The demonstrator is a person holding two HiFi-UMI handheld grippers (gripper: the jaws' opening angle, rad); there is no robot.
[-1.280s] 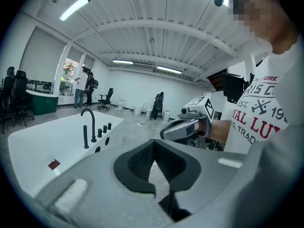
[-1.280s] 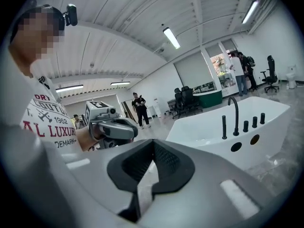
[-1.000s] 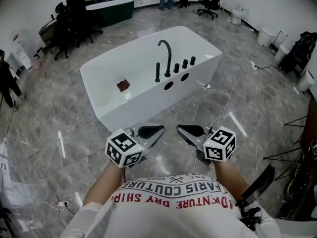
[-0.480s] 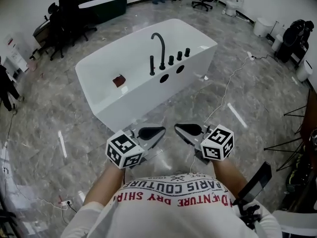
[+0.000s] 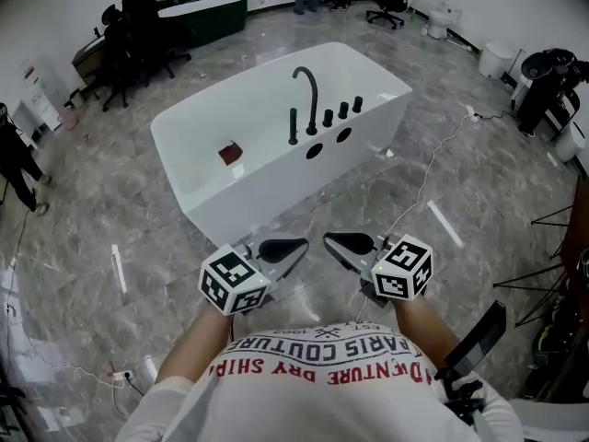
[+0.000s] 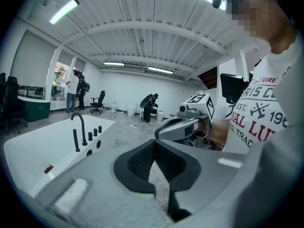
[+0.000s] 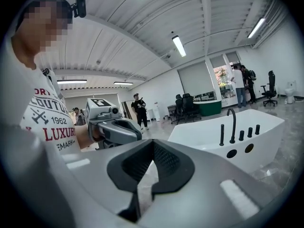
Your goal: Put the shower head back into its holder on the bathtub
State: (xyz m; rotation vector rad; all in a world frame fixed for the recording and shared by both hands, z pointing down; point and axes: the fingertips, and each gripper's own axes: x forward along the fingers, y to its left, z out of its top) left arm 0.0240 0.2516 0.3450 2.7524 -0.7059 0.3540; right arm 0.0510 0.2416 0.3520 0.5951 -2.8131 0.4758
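A white bathtub (image 5: 212,191) stands on the grey floor ahead of me. On its near rim are a curved black spout (image 5: 308,86), three black knobs (image 5: 342,110) and a slim black shower head (image 5: 293,127) standing upright left of the spout. The same shower head (image 6: 76,140) (image 7: 222,134) shows in both gripper views. My left gripper (image 5: 296,247) (image 6: 154,145) and right gripper (image 5: 329,239) (image 7: 152,146) are held side by side close to my chest, well short of the tub. Both are shut and empty.
A small red object (image 5: 229,153) lies inside the tub. Two round holes (image 5: 328,145) pierce its near wall. A white cable (image 5: 425,178) runs over the floor at right. Office chairs (image 5: 129,35), a dark green counter (image 5: 198,12), white bins (image 5: 491,61) and standing people ring the room.
The head view has swayed, so the tub sits slightly differently in frame. Both grippers stay shut, in much the same place before my chest.
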